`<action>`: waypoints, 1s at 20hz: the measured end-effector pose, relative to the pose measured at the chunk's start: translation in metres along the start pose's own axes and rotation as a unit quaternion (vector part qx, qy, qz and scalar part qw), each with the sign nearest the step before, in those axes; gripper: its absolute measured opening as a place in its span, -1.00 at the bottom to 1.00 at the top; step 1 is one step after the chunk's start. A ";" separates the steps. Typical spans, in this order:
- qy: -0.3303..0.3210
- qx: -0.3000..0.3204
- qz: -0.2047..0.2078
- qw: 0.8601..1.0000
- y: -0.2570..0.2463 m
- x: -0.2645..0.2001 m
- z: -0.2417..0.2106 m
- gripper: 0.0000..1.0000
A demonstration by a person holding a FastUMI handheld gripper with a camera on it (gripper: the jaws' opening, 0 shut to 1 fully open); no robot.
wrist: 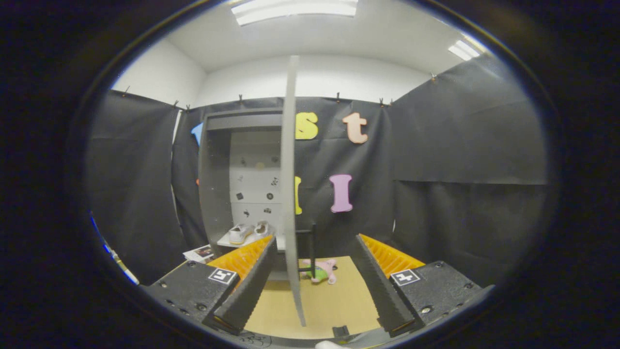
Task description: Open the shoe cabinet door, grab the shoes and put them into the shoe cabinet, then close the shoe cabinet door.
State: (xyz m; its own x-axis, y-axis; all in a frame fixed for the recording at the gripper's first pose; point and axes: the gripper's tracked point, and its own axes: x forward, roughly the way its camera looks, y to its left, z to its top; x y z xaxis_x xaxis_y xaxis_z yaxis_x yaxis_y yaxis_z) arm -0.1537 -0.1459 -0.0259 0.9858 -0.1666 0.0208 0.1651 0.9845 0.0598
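1. Looking along the fingers, we see the tall grey shoe cabinet (218, 184) standing open against the booth wall, beyond and to the left of the gripper (312, 291).
2. We see the cabinet's thin grey door (289, 194) edge-on, swung out toward us. Its long axis runs upright and its lower edge hangs between the two fingers, nearer the left one and touching neither.
3. We judge that the coming move turns on this: the door sits inside the jaws' gap, so closing it would mean either pinching that edge or pushing it sideways toward the cabinet on the left.
4. We see the jaws spread wide apart, holding nothing.
5. Inside the cabinet, we see the pair of white shoes (248, 232) resting on a pale lower shelf (225, 241), side by side. So, as we read it, only the door remains to shut.
6. Beyond the door, a small pink and green toy (320, 271) lies on the tan floor board (329, 300).
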 end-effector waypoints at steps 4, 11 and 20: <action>0.011 0.002 -0.012 1.000 -0.053 0.009 -0.005 1.00; 0.033 0.008 0.030 0.999 -0.077 0.064 -0.023 0.98; 0.057 0.003 0.132 0.990 -0.028 0.127 -0.046 0.97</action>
State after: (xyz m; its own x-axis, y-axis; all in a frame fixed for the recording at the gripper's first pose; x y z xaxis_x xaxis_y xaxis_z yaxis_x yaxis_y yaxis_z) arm -0.0314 -0.1921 -0.0710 0.9916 0.1045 -0.0764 -0.0989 0.9924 0.0733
